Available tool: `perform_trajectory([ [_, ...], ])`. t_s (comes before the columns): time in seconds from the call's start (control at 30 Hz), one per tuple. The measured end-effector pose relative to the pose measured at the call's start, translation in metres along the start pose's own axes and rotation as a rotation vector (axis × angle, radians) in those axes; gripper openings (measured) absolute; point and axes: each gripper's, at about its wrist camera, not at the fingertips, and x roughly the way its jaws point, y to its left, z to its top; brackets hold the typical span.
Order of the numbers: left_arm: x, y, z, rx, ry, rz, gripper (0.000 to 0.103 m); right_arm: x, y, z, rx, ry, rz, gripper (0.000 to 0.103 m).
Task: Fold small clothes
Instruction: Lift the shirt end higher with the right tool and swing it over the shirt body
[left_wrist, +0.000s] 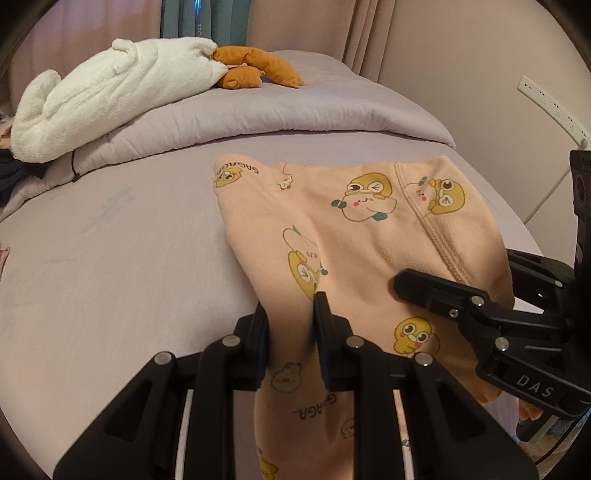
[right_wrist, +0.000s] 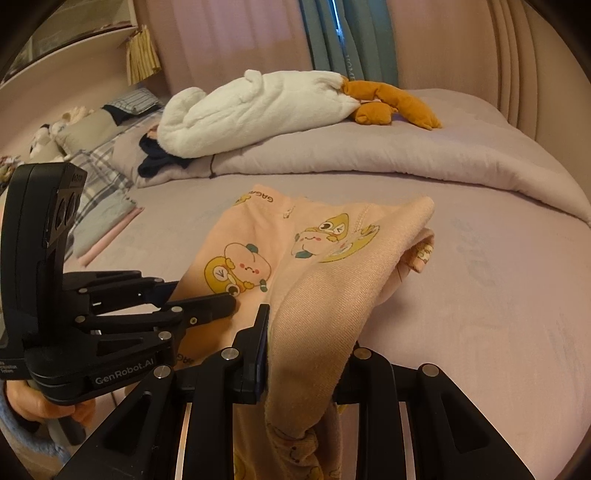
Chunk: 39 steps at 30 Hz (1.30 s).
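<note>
Peach garment (left_wrist: 369, 236), a small child's knit printed with yellow cartoon ducks, pale round characters and the word "GAGAGA", is lifted by its near edge over a lavender bed (left_wrist: 110, 258) while its far end lies on the sheet, short of the folded duvet (left_wrist: 258, 114) that crosses the bed beyond it. The left gripper (left_wrist: 291, 314) is clamped on a pinch of the fabric, cloth bunched between its pads. Just beside it, on the garment's other side, the right gripper (right_wrist: 303, 328) is closed on a thick fold whose plain reverse drapes over its right finger. A ribbed seam curves across the garment's right part. The cloth looks soft, light and limp: it sags between the two holds and would likely slump or crease if either let go, so holds at the corners or along the stitched hem, kept taut and level, seem the safest. It does not look slippery or fragile. Behind the garment, on the duvet, rests a white plush goose (left_wrist: 103, 96) with orange feet (left_wrist: 255, 68); curtains hang beyond
</note>
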Motion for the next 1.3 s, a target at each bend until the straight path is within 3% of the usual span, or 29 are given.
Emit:
perform_trajectory([
  [0.5,-0.046,-0.004,-0.044,-0.017,-0.036,0.048,0.021,-0.026,0.029,-0.025,-0.017,-0.004,0.05,0.027],
  [1.03,-0.082,0.035,-0.071,-0.069,-0.079,0.125,0.02,-0.018,0.076,-0.034,-0.075,0.009,0.093,0.027],
  [1.17,-0.084,0.038,-0.072,-0.066,-0.091,0.092,0.017,-0.017,0.084,-0.033,-0.089,0.006,0.122,0.027],
  [1.2,-0.078,0.04,-0.072,-0.067,-0.079,0.096,0.017,-0.015,0.087,-0.033,-0.093,0.006,0.135,0.022],
  [1.3,-0.053,0.062,-0.079,-0.156,-0.003,0.047,0.016,0.002,0.089,-0.034,-0.107,0.044,0.068,0.02],
])
